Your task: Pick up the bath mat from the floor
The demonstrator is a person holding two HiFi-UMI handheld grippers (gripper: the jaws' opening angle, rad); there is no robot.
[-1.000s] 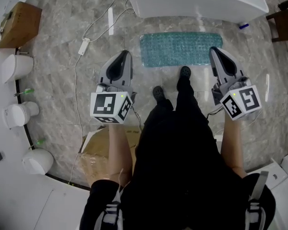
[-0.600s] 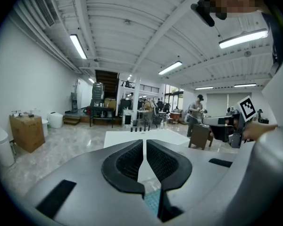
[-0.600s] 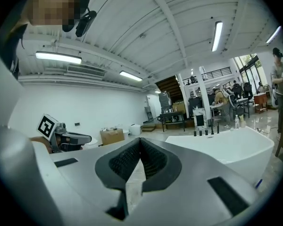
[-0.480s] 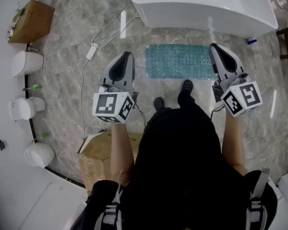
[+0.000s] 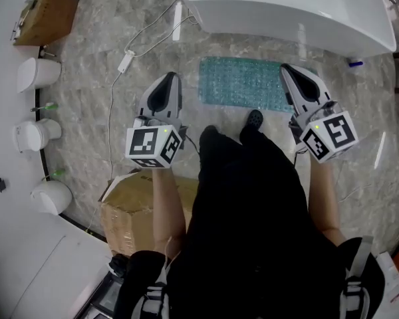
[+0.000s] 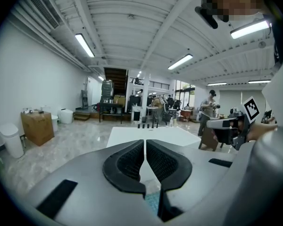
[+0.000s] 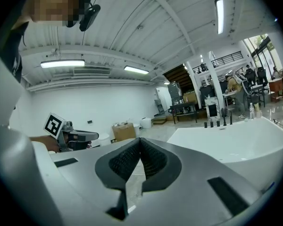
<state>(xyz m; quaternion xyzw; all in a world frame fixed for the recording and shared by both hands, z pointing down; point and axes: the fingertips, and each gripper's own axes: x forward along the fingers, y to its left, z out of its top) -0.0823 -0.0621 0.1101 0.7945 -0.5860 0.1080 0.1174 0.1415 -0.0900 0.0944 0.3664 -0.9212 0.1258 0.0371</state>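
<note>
The teal, bumpy bath mat [image 5: 243, 84] lies flat on the marble floor in front of the white bathtub [image 5: 286, 12]. My left gripper [image 5: 171, 77] hovers to the left of the mat, apart from it, its jaws shut with nothing between them [image 6: 145, 141]. A sliver of the mat [image 6: 152, 202] shows below those jaws. My right gripper [image 5: 287, 68] is over the mat's right end in the head view, well above the floor, and its pads meet at the tips [image 7: 139, 139], holding nothing. The person's shoes [image 5: 255, 119] stand just short of the mat.
A cardboard box [image 5: 136, 208] sits on the floor behind my left arm, another box [image 5: 46, 15] at the far left. Three white toilets [image 5: 30, 137] line the left wall. A white cable with an adapter [image 5: 128, 62] trails across the floor left of the mat.
The person has stepped forward, so the mat and tub lie closer. Both grippers were carried forward; the right one now overlaps the mat's right end in the head view.
</note>
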